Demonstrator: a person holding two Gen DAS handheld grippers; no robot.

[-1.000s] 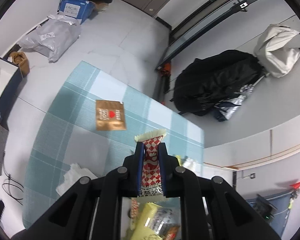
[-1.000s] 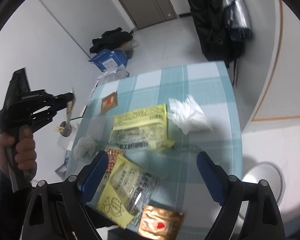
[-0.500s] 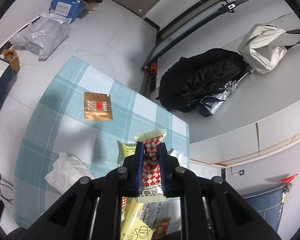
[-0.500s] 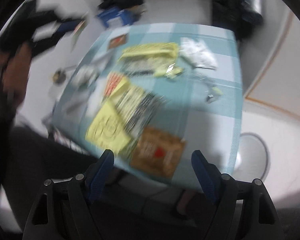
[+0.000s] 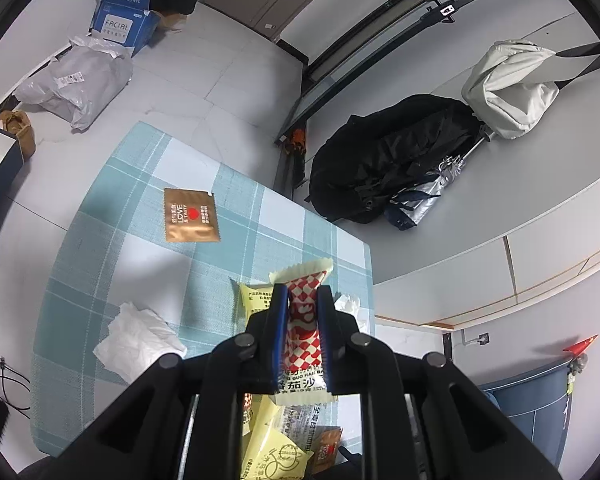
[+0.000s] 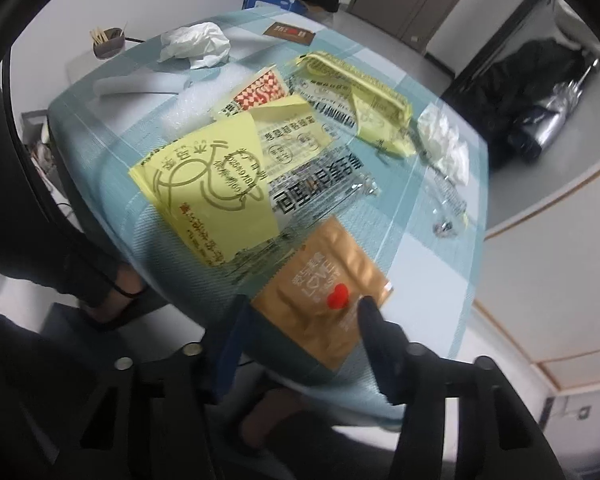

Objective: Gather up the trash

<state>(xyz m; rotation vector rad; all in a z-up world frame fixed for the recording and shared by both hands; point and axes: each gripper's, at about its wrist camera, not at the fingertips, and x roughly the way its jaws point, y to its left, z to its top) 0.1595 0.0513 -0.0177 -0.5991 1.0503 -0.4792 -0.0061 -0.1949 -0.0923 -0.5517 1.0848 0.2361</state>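
Left gripper [image 5: 302, 300] clamped tight on a red-and-white checkered wrapper [image 5: 305, 312], held up off the table, wrapper's crimped cream end poking out past the fingertips. Below it, left wrist view: blue-plaid tablecloth [image 5: 112, 264] with a crumpled white tissue [image 5: 138, 336] near the left edge, a brown "LOVE" sachet [image 5: 190, 216] flat and alone toward the far side, yellow wrappers [image 5: 256, 300] partly hidden behind the fingers. Floor beyond the table: grey plastic bag [image 5: 76, 84], blue "FACIAL" box [image 5: 122, 24]; black backpack [image 5: 392, 156] and a white bag [image 5: 512, 88] against the wall on the right. Right wrist view, left to right: cup of toothpicks [image 6: 108, 42] off the table's far-left corner, another crumpled tissue [image 6: 196, 44], second checkered wrapper [image 6: 260, 90] tucked under a big yellow wrapper [image 6: 212, 188], long yellow packet [image 6: 356, 92] further back, white tissue [image 6: 444, 144] toward the right edge. Right gripper [image 6: 300, 320] jaws wide, sitting either side of a gold "LOVE" sachet [image 6: 320, 292] at the near table edge; right finger [image 6: 380, 332] overlaps the sachet's corner, left finger [image 6: 232, 344] is just off its left edge. Can't tell if either is actually touching it, frame is a bit blurred.
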